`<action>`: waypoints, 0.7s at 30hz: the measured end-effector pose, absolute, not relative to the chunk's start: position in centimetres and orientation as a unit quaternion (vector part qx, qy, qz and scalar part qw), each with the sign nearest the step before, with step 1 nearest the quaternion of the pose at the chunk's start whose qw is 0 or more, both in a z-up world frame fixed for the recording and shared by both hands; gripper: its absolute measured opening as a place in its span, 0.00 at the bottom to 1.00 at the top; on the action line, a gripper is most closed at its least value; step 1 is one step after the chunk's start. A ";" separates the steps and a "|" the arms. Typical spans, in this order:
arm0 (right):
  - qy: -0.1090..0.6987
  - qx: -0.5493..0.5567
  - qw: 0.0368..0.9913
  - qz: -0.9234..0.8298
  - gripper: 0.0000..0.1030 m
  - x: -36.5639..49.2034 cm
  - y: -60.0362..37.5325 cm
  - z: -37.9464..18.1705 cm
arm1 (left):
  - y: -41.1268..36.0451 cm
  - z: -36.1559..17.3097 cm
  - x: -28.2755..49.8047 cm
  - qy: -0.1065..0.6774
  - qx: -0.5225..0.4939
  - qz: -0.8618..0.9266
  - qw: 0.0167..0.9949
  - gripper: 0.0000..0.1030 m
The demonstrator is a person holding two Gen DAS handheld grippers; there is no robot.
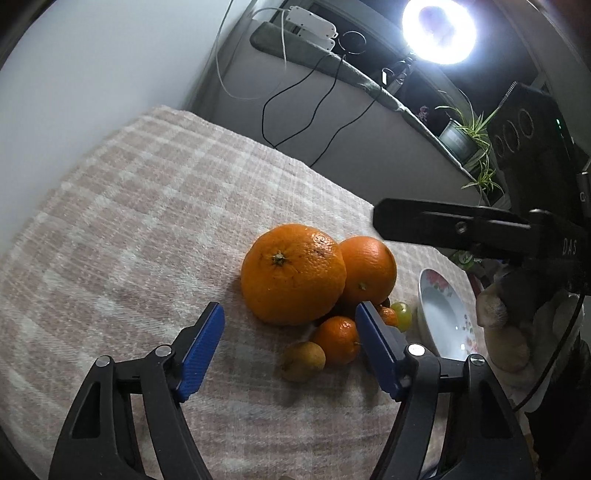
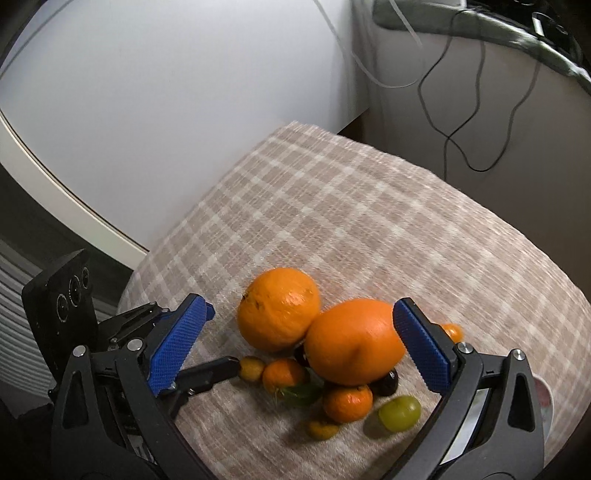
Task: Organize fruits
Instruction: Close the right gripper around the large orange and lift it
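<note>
A cluster of fruit lies on a checked cloth that covers the table. The large orange rests stem-up and touches a second orange just behind and to its right. In front of these two sit a small mandarin and, touching it on the near left, a small yellow-brown fruit; a green grape lies at the right edge of the cluster, partly hidden by a finger. The right wrist view shows further small pieces tucked under the oranges: another mandarin, a green leaf, and a dark round fruit, possibly a plum, though blur prevents certainty. A white plate with a flower pattern stands just beside the cluster on the right. The left gripper hangs low over the cloth with its blue pads spread wide; they touch nothing, and the small fruits lie in the gap between them. The right gripper is also spread wide, its fingers flanking the two oranges from above without contact. Beyond the table stand a grey wall, loose cables, a potted plant and a bright ring lamp.
</note>
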State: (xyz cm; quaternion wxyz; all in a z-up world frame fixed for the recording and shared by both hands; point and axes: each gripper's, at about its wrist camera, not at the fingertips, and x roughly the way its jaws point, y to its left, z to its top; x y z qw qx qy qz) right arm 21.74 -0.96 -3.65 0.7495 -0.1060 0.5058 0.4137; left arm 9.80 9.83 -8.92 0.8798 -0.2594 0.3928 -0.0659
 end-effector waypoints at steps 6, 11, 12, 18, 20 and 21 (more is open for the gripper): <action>0.532 -0.126 0.724 0.421 0.83 22.1 0.9 -5.4 | 10.1 -9.4 10.2 0.393 -0.275 -0.068 0.875 0.67; 0.545 -0.153 0.706 0.427 0.73 21.9 2.4 -6.4 | 10.1 -9.7 10.5 0.395 -0.278 -0.070 0.873 0.65; 0.547 -0.158 0.702 0.427 0.73 21.9 2.6 -6.6 | 10.1 -9.8 10.5 0.396 -0.279 -0.070 0.872 0.64; 0.560 -0.173 0.692 0.421 0.73 22.4 3.5 -7.3 | 10.1 -9.9 10.7 0.397 -0.283 -0.069 0.871 0.64; 0.563 -0.176 0.689 0.422 0.68 22.4 3.6 -7.5 | 10.1 -10.0 11.0 0.397 -0.284 -0.071 0.870 0.64; 0.564 -0.177 0.687 0.423 0.67 22.4 3.7 -7.5 | 10.1 -10.0 11.0 0.396 -0.286 -0.073 0.869 0.63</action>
